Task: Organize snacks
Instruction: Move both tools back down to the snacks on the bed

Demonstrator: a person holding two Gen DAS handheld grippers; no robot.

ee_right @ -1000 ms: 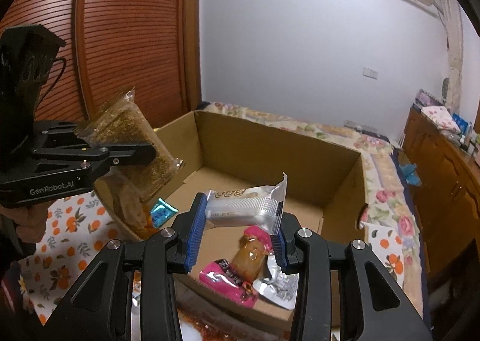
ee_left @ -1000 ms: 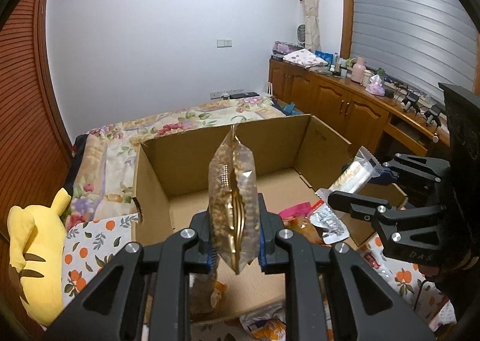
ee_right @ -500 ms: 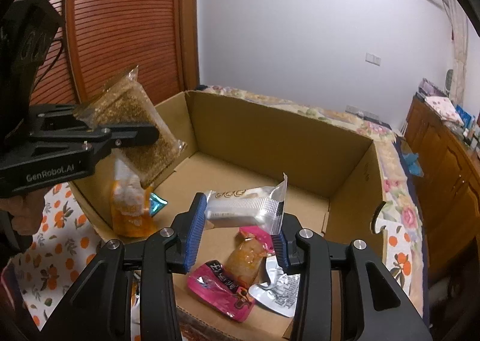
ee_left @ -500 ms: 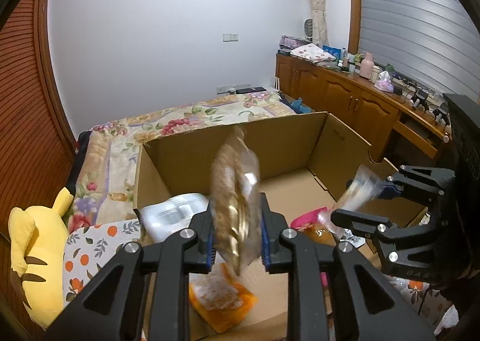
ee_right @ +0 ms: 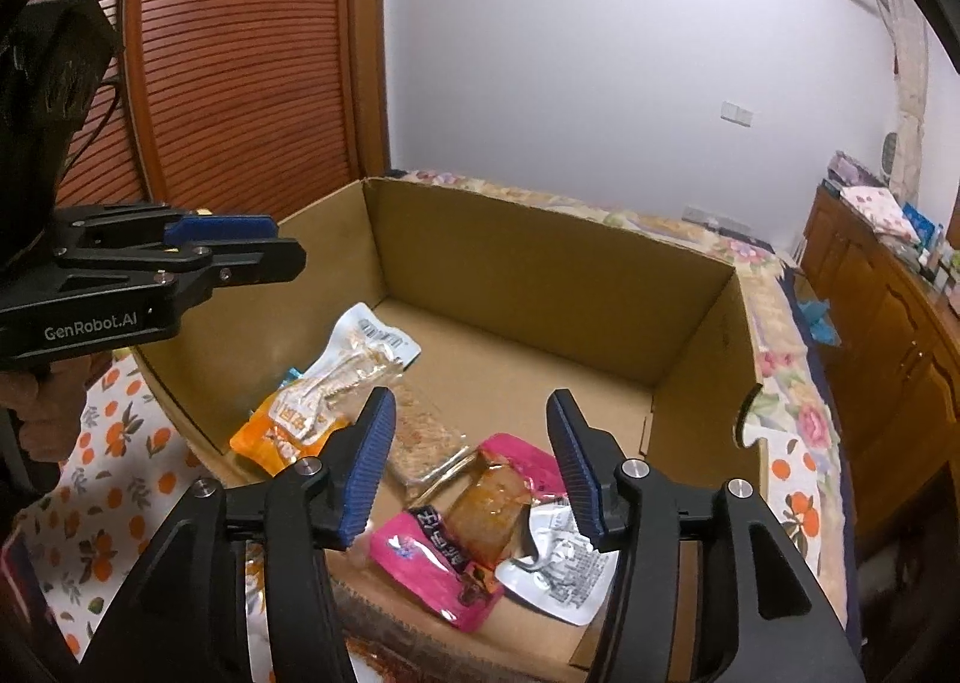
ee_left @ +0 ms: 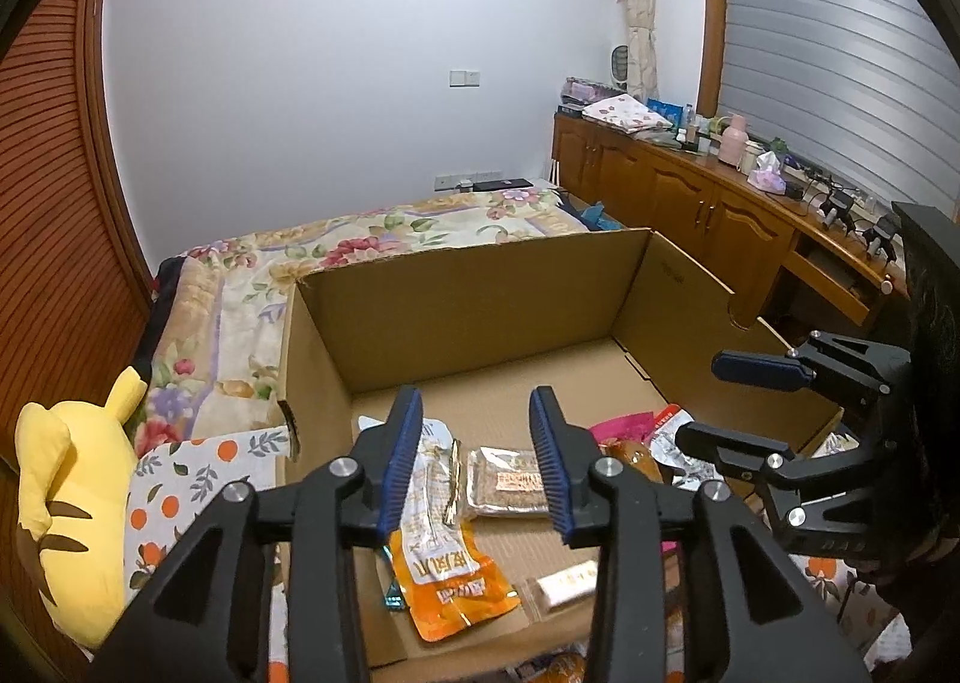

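Observation:
An open cardboard box (ee_left: 480, 299) (ee_right: 540, 293) stands in front of both grippers. Several snack packets lie on its floor: an orange and white packet (ee_left: 444, 563) (ee_right: 324, 383), a clear grain packet (ee_left: 510, 482) (ee_right: 426, 437), a small pale bar (ee_left: 567, 584), a pink packet (ee_right: 420, 557), a brown packet (ee_right: 486, 509) and a silver packet (ee_right: 564, 569). My left gripper (ee_left: 477, 461) (ee_right: 285, 248) hangs over the box's near left part. Its jaws are opening, with nothing between them. My right gripper (ee_right: 471, 455) (ee_left: 702, 401) is over the near right part, jaws also opening and empty.
The box sits on a bed with a floral cover (ee_left: 360, 245) and an orange-print cloth (ee_right: 102, 479). A yellow plush toy (ee_left: 66, 503) lies to the left. A wooden cabinet (ee_left: 720, 215) runs along the right wall. A person's hand (ee_right: 36, 413) holds the left gripper.
Both grippers have opened. The grain packet left the left gripper and now lies in the box. The silver-wrapped packet has dropped from the right gripper.

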